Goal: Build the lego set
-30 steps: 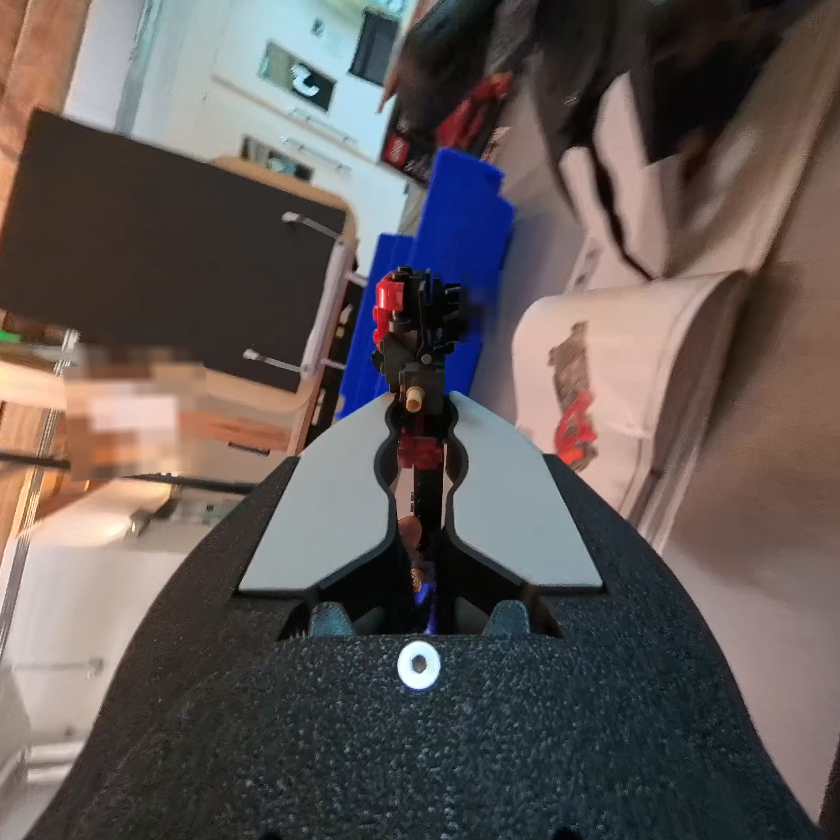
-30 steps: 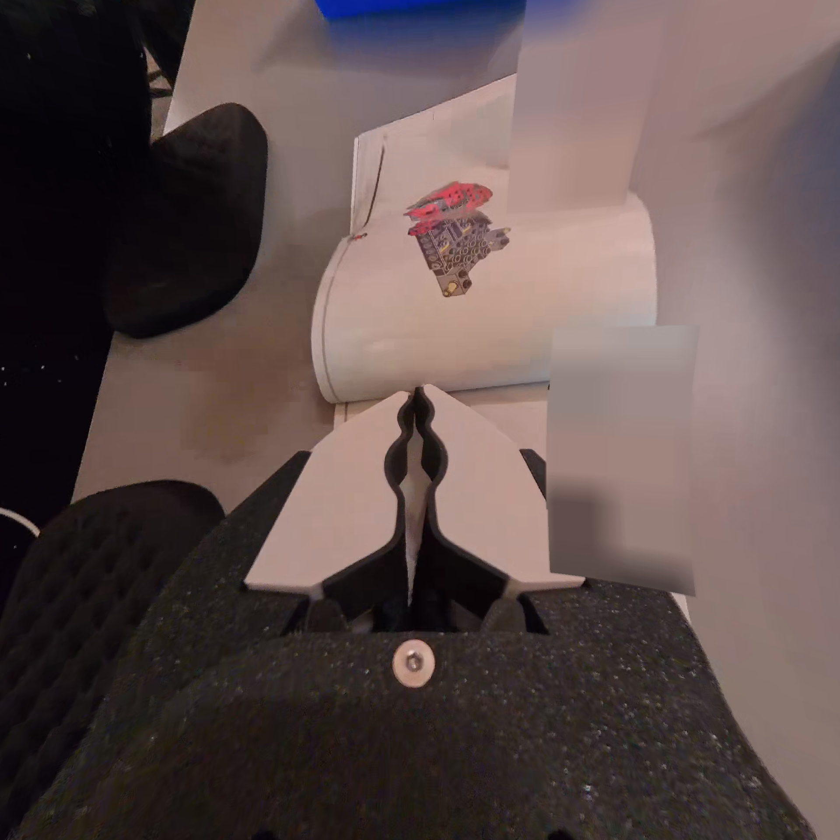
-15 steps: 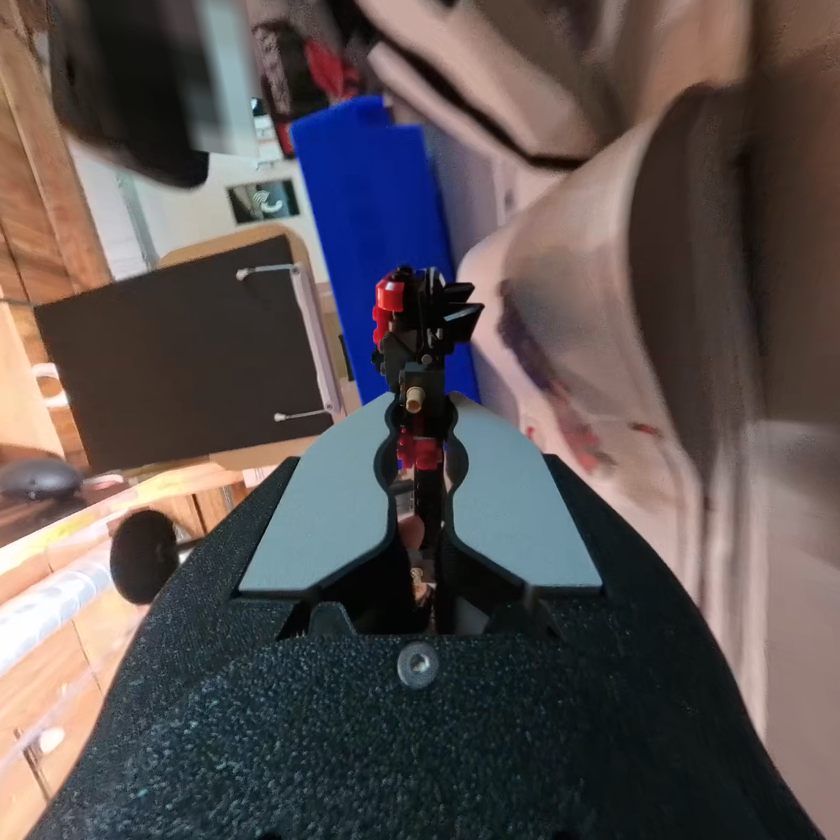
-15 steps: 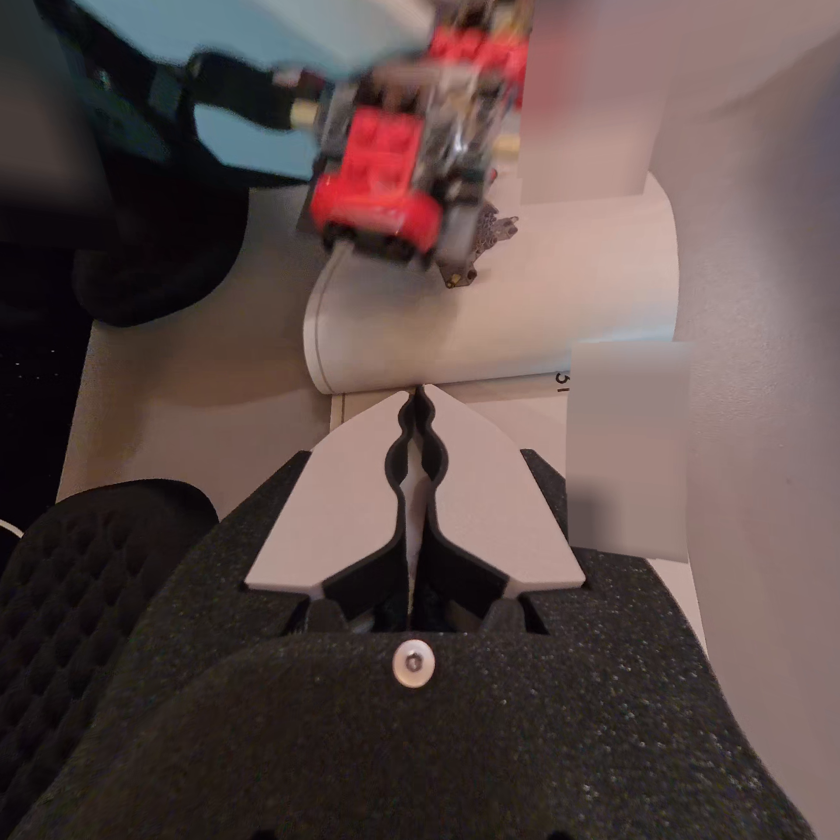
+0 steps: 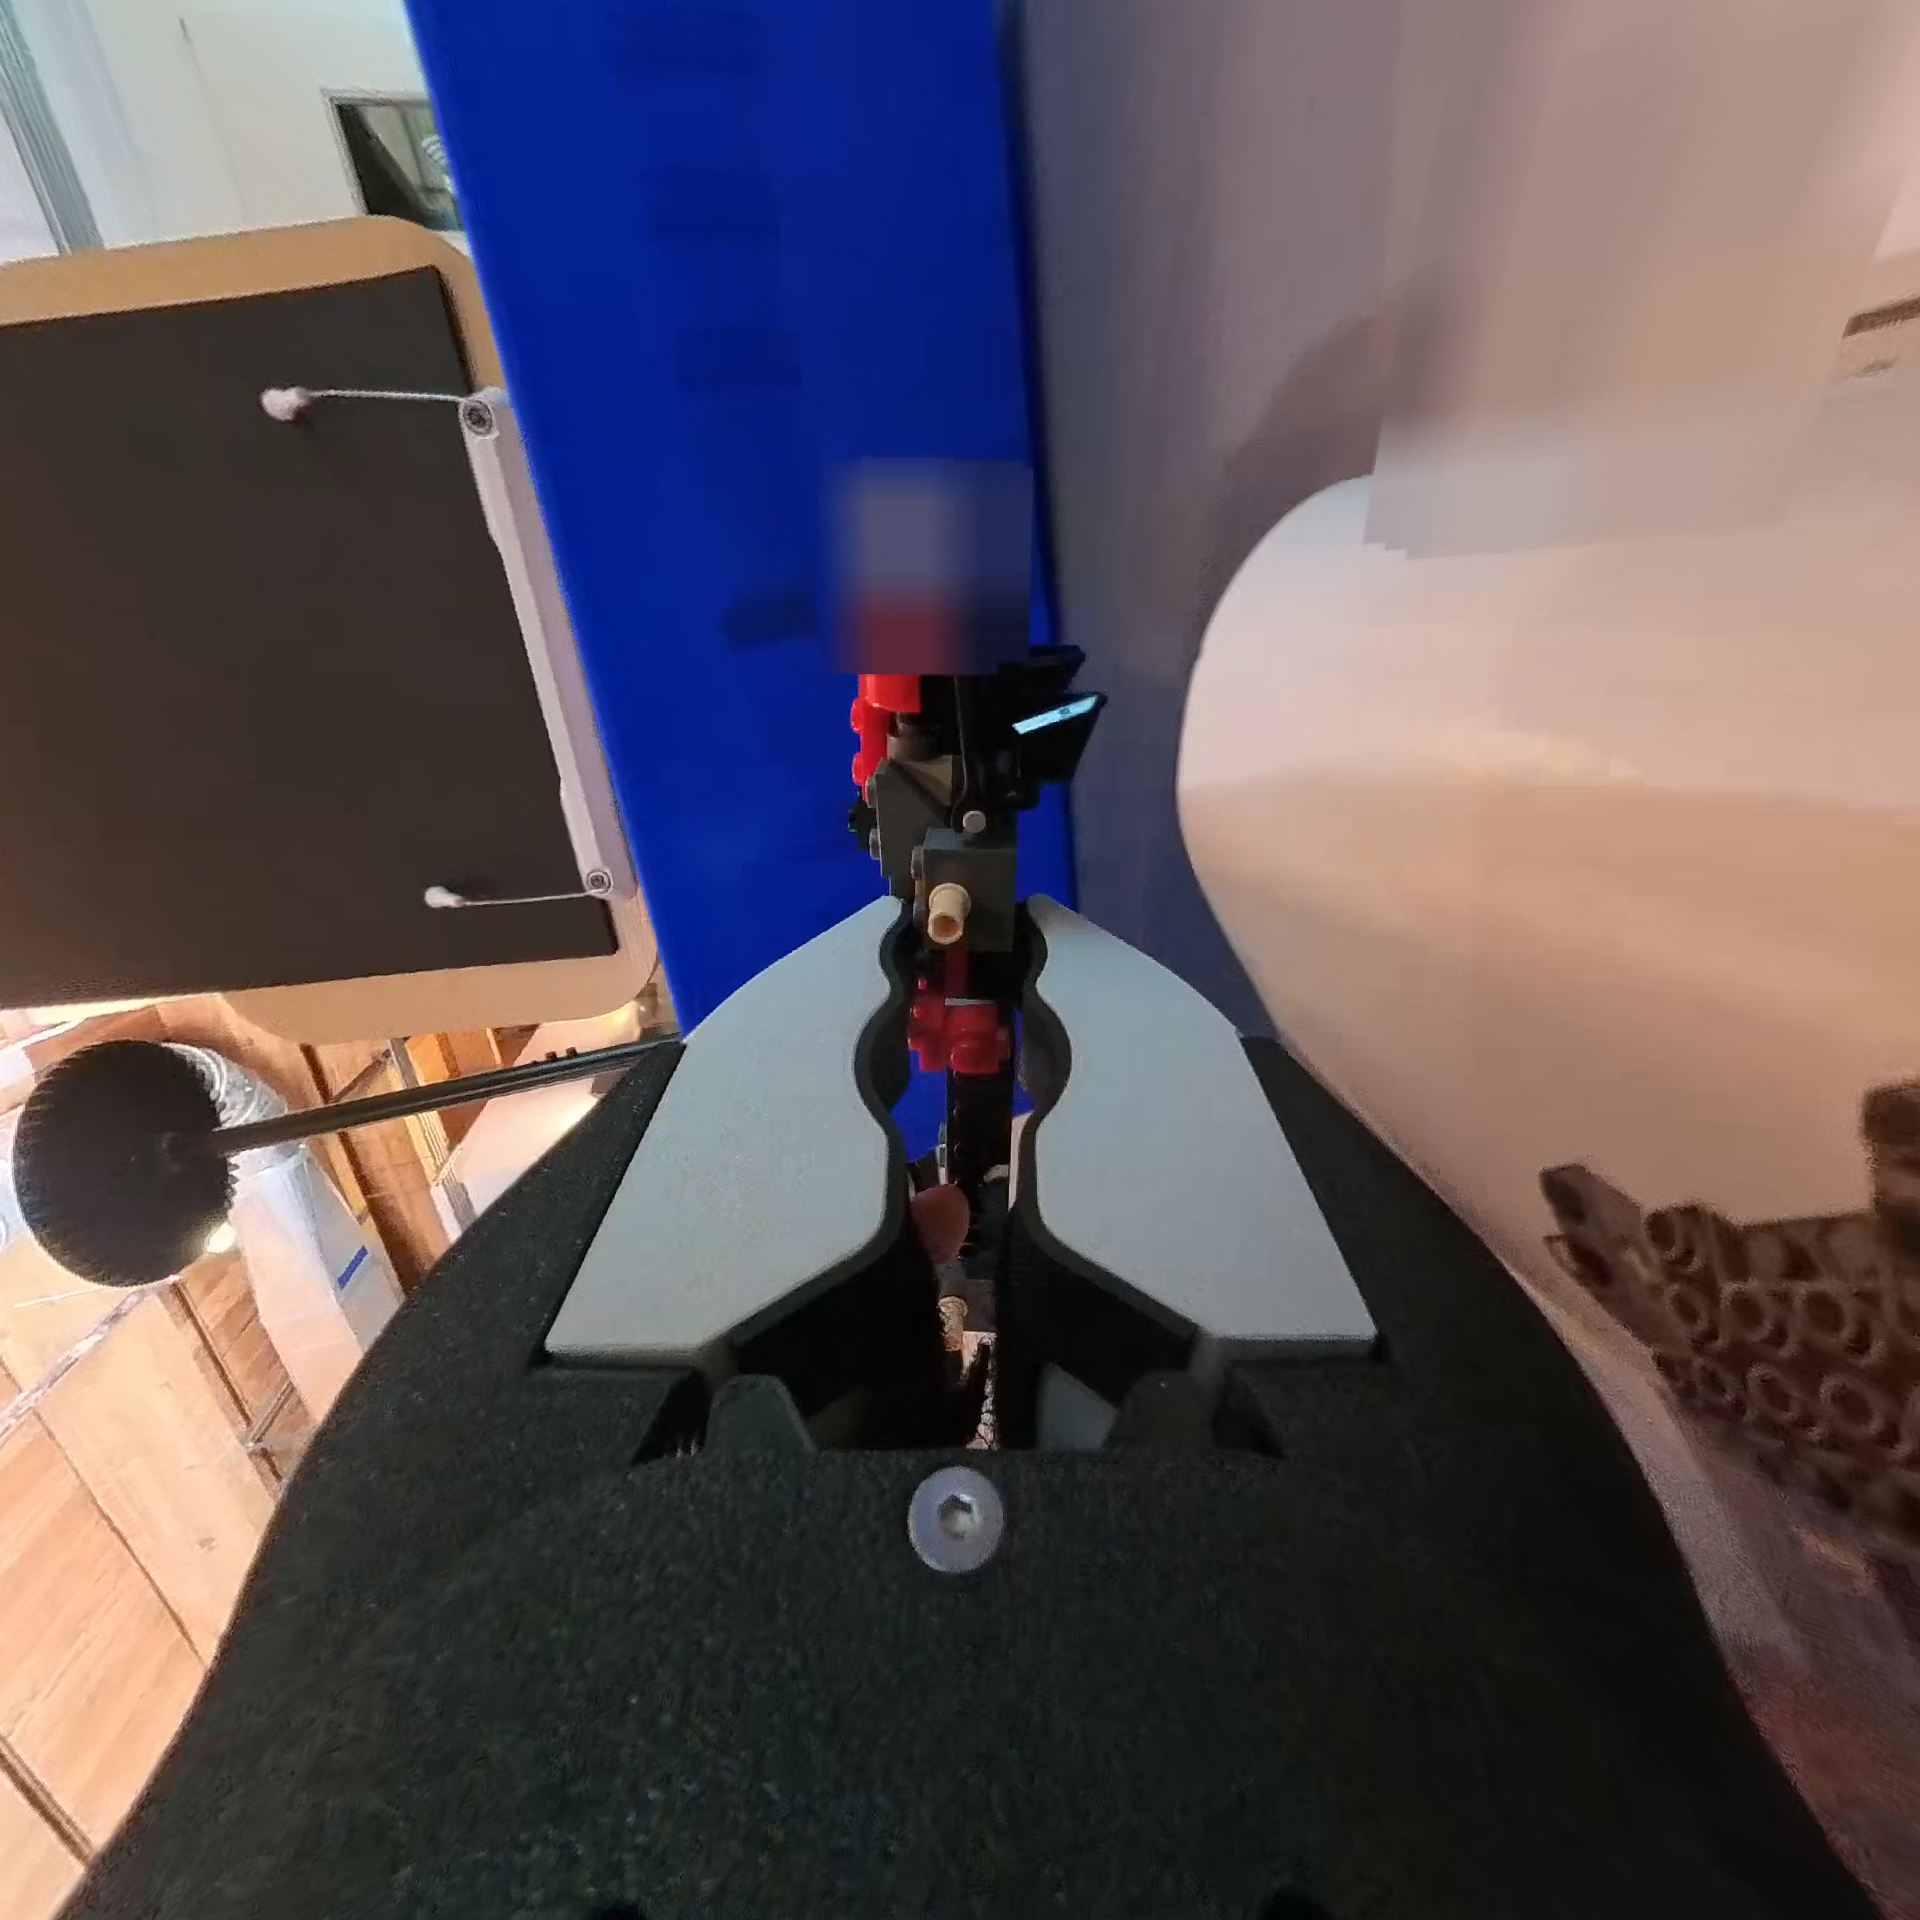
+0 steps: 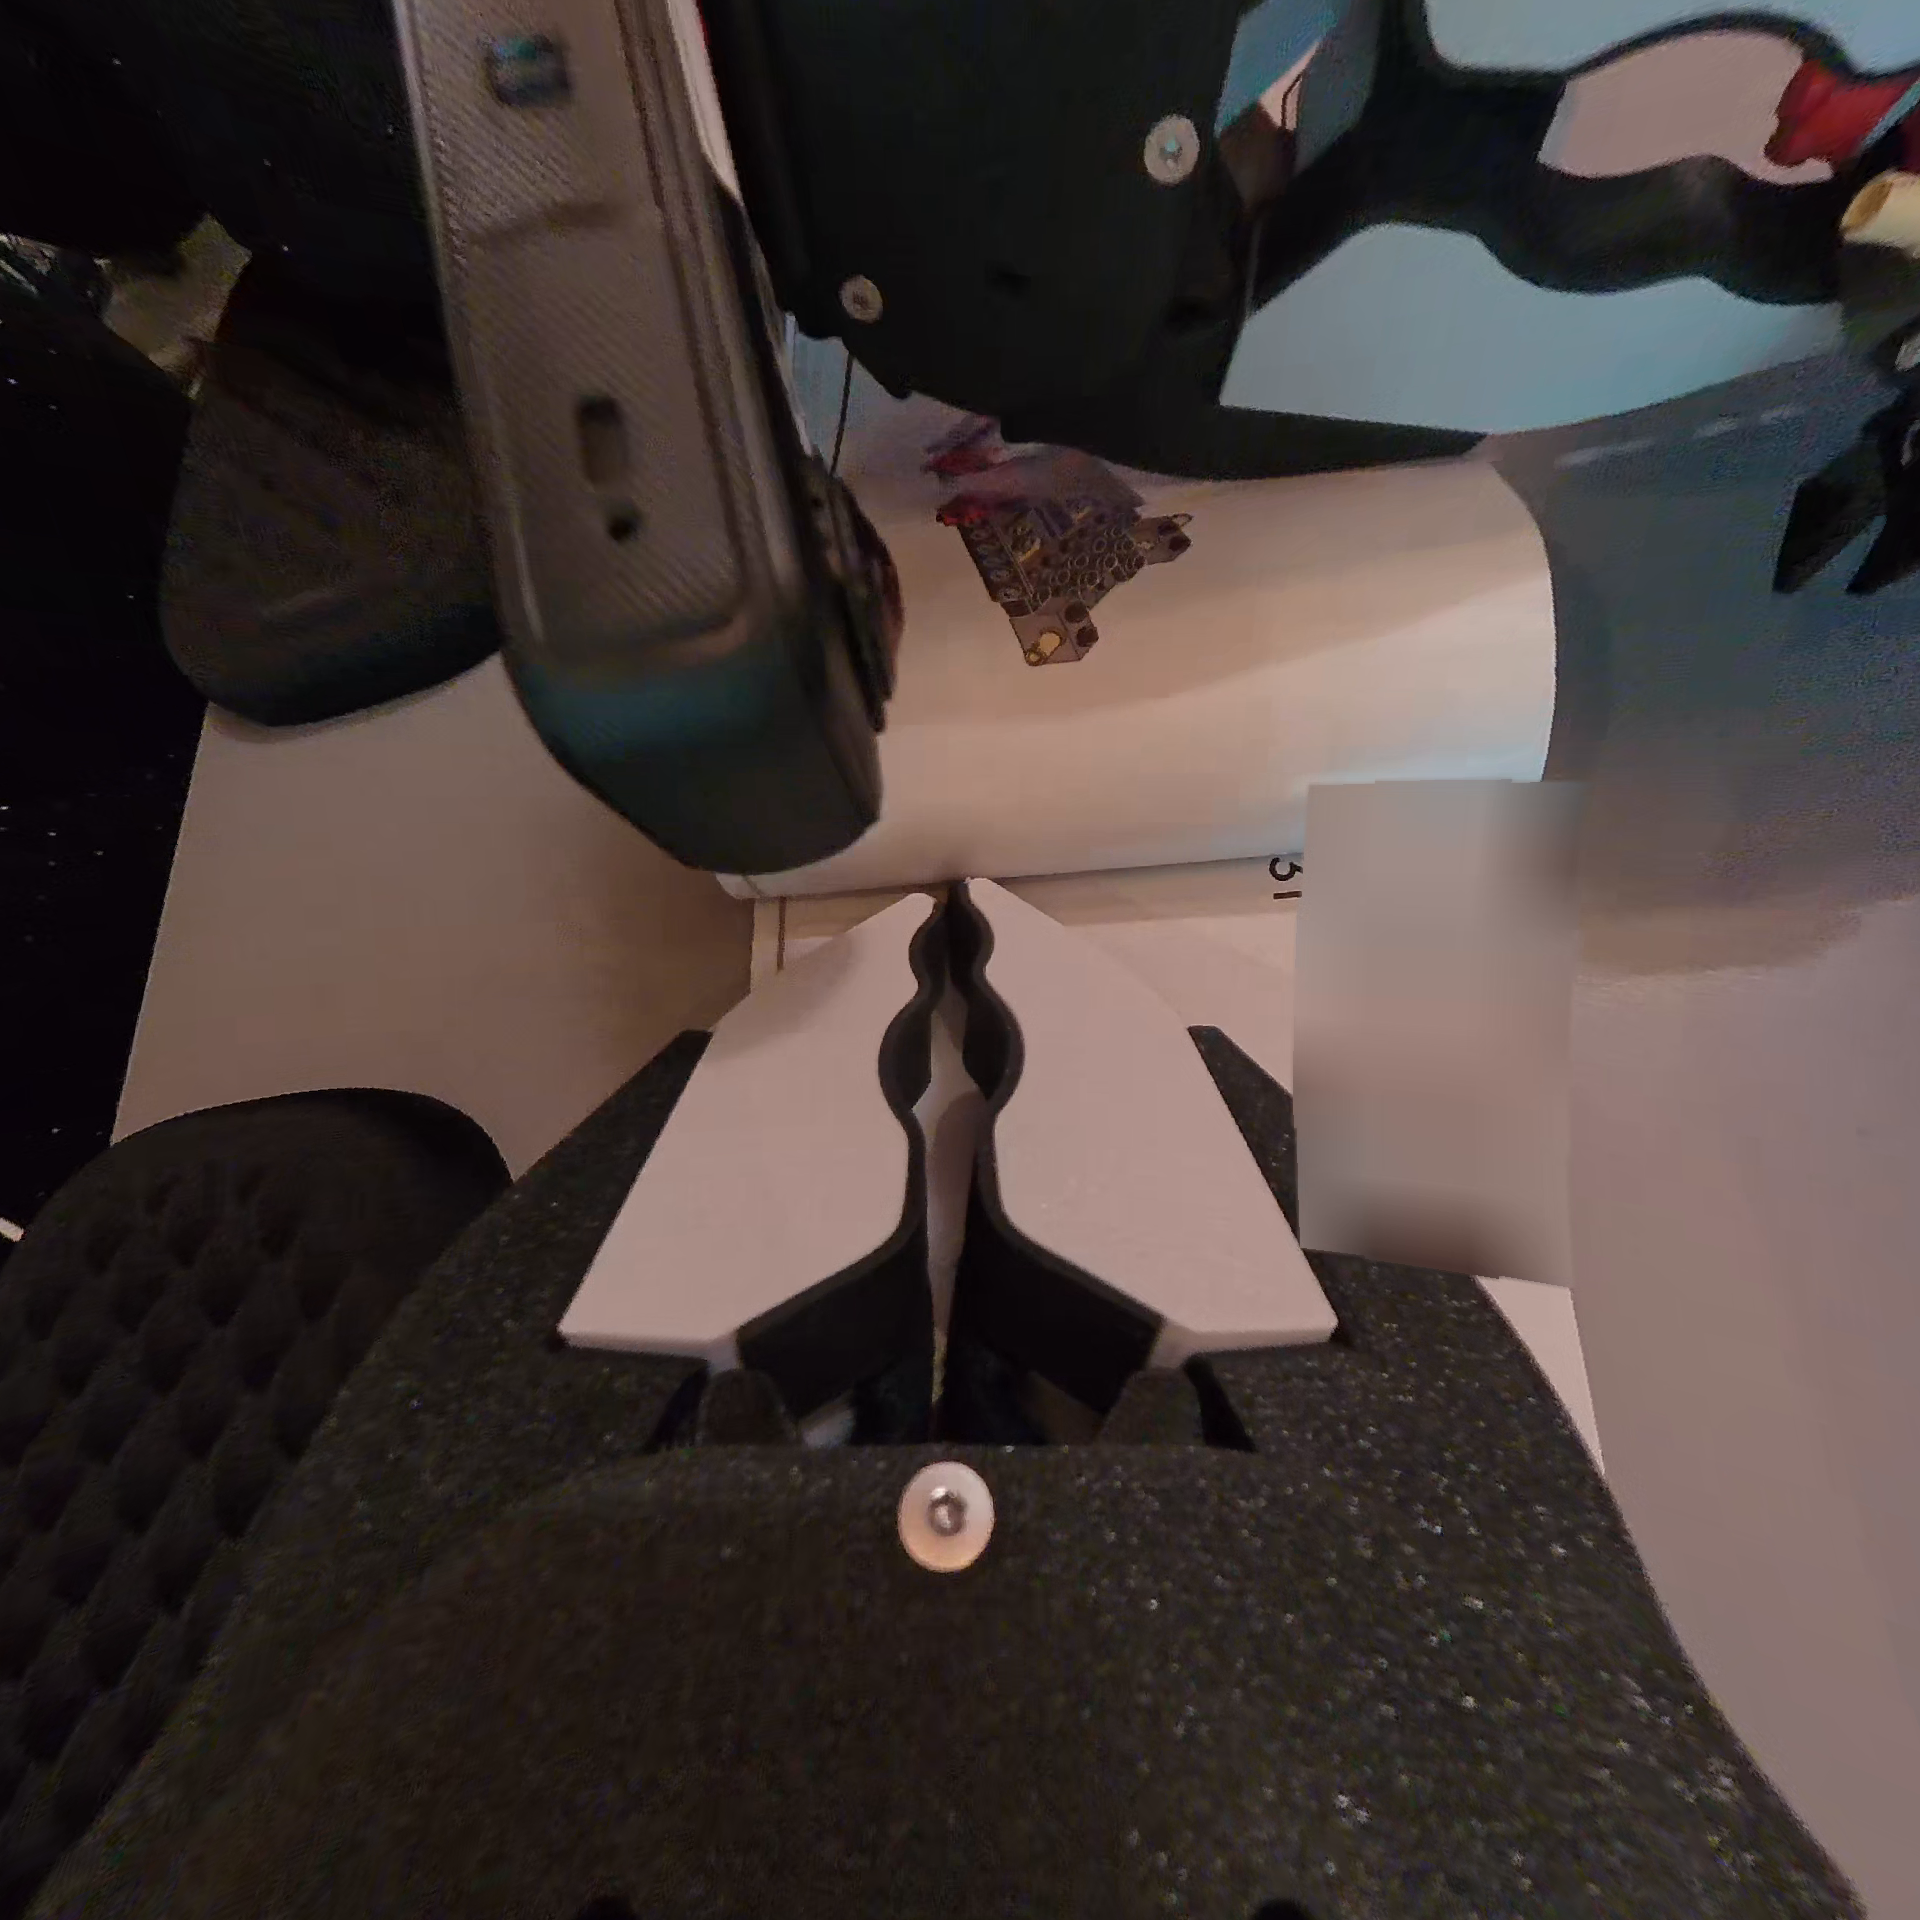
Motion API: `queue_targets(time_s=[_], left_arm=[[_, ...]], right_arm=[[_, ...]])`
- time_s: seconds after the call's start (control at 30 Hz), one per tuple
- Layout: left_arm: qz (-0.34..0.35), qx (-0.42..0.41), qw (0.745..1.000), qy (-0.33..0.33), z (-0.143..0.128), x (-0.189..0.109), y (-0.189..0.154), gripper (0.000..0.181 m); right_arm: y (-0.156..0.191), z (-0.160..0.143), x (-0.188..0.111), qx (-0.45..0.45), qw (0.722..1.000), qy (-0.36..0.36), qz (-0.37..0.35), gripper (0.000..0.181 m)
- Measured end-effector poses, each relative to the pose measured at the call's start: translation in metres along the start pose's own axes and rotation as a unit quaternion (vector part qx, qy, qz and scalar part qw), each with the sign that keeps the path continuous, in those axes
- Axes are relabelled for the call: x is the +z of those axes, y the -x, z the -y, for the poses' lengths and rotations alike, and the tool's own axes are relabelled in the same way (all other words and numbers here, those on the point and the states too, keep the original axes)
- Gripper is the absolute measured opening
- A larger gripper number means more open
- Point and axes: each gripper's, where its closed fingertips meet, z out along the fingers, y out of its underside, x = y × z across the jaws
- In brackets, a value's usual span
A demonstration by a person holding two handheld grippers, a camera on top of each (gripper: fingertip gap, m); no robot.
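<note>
Between left claw point(image 5: 961, 914) tips, lego assembly point(image 5: 956, 831), apparently clamped

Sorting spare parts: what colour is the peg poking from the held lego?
Tan peg; left wrist view.

Background, left wrist view: a dark panel point(image 5: 239, 623) in a light wooden frame, a pale wall point(image 5: 208, 114) beyond it, warm wood boarding point(image 5: 94, 1507) beside it. Right wrist view: a pale desk point(image 6: 416, 914) surface and a black padded seat point(image 6: 156, 1299) at its edge.
</note>
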Motion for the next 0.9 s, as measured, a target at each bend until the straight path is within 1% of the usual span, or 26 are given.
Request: queue_targets(time_s=[0.27, 0.43, 0.5, 0.6, 0.7, 0.9], left_arm=[[0.007, 0.034, 0.999, 0.012, 0.001, 0.005, -0.011, 0.021], [0.002, 0.037, 0.999, 0.01, 0.0, 0.004, -0.015, 0.023], [-0.009, 0.041, 0.999, 0.007, 0.0, 0.004, -0.018, 0.027], [-0.018, 0.041, 0.999, 0.006, 0.0, 0.003, -0.021, 0.025], [-0.028, 0.04, 0.999, 0.005, 0.0, 0.002, -0.021, 0.029], [-0.094, -0.016, 0.995, -0.014, -0.003, -0.004, -0.027, 0.033]], right_arm=[[0.0, 0.0, 0.0, 0.0, 1.0, 0.0, 0.0, 0.0], [0.0, 0.0, 0.0, 0.002, 1.0, 0.0, 0.002, 0.0], [0.0, 0.0, 0.0, 0.004, 1.0, 0.0, 0.004, 0.0], [0.0, 0.0, 0.0, 0.005, 1.0, 0.0, 0.005, 0.0], [0.0, 0.0, 0.0, 0.008, 1.0, 0.001, 0.007, 0.0], [0.0, 0.0, 0.0, 0.013, 1.0, 0.001, 0.012, 0.0]])
